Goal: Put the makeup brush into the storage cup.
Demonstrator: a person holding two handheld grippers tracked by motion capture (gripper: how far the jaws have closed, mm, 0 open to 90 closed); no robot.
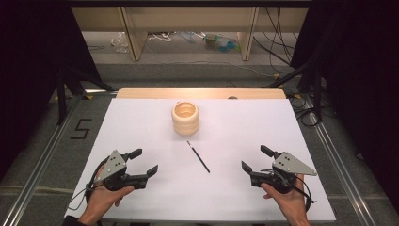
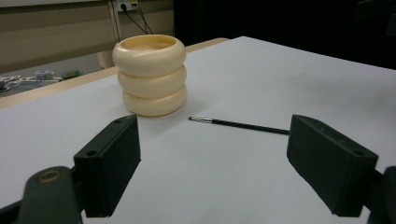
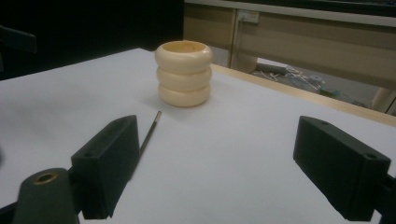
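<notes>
A thin black paintbrush [image 1: 198,157] lies flat on the white tabletop [image 1: 141,122], slantwise, its tip end toward a cream holder [image 1: 185,118] shaped like 3 stacked rings that stands upright just beyond it. Brush and holder are near each other but not touching.

The left claw [image 1: 145,162] and the right claw [image 1: 254,159] rest low at the near corners, well apart from the brush, each with its jaws spread wide and nothing between them.

The likely step is picking up the brush and standing it in the holder. To do it well, 1 claw should come down over the middle of the handle with its jaws across the shaft, not along it, and close gently, since so thin a rod lying flat can roll or slip out. The other claw could steady the holder (it looks light enough to tip).

In the left gripper view the far end of the brush is hidden behind a jaw; in the right gripper view the near end is. The bristles are too small to make out, and the holder's inside is hard to see.
</notes>
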